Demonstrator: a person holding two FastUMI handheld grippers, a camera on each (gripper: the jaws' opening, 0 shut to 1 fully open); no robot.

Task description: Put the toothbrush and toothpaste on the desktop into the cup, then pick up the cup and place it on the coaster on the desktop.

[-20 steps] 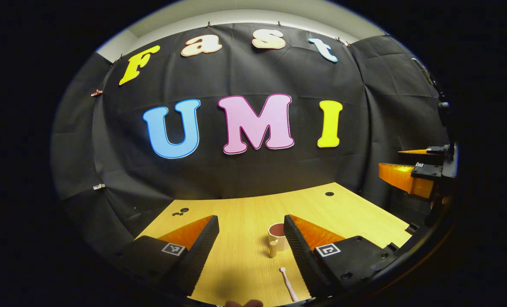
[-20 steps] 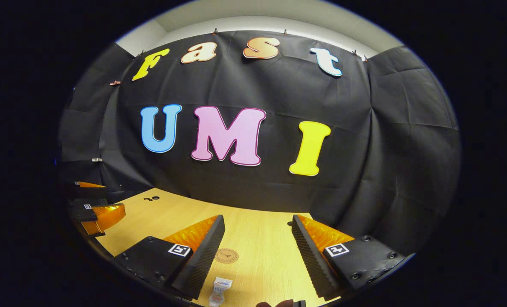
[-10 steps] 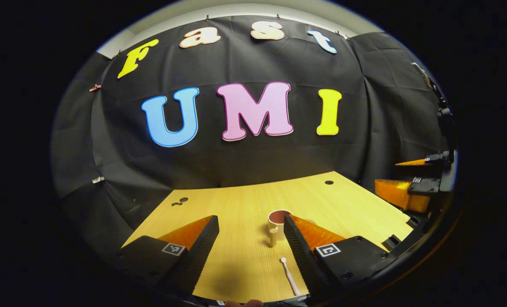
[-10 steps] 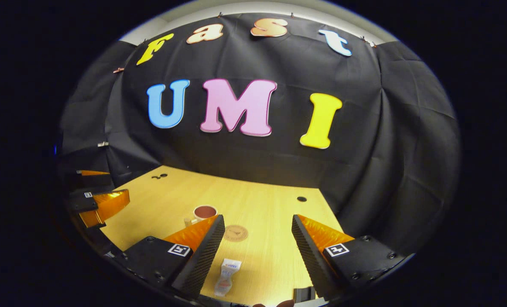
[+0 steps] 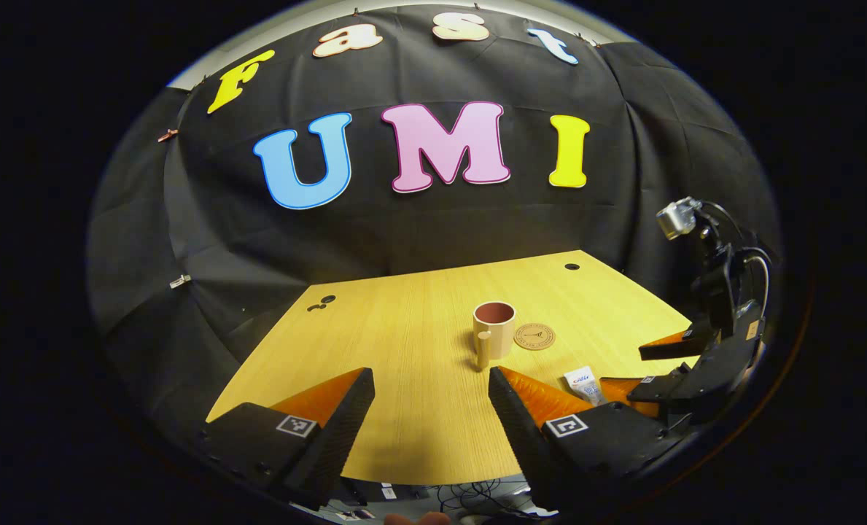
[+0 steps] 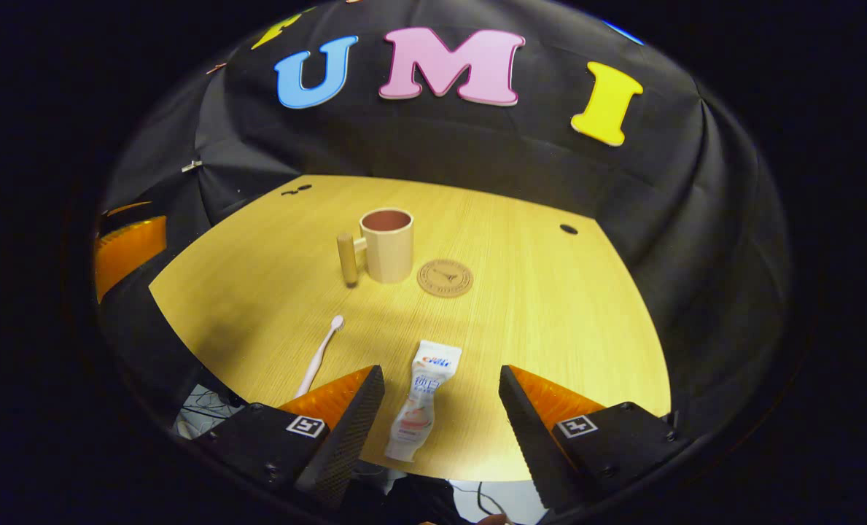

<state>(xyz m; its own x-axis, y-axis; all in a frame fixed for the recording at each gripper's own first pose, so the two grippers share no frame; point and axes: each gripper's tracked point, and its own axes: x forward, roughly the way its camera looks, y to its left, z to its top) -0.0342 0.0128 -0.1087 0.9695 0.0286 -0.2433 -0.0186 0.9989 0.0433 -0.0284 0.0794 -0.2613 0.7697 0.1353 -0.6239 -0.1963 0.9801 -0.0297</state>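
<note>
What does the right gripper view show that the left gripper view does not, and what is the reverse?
Right gripper view: the toothbrush lying on the table, and the toothpaste along its full length.
Left gripper view: the right hand-held gripper, open, with a camera mounted on top of it.
Both views: the upright cup, the coaster beside it, and the toothpaste.

L gripper (image 5: pixel 431 408) & R gripper (image 6: pixel 440 408): fingers spread wide, nothing held, both angled downward.
</note>
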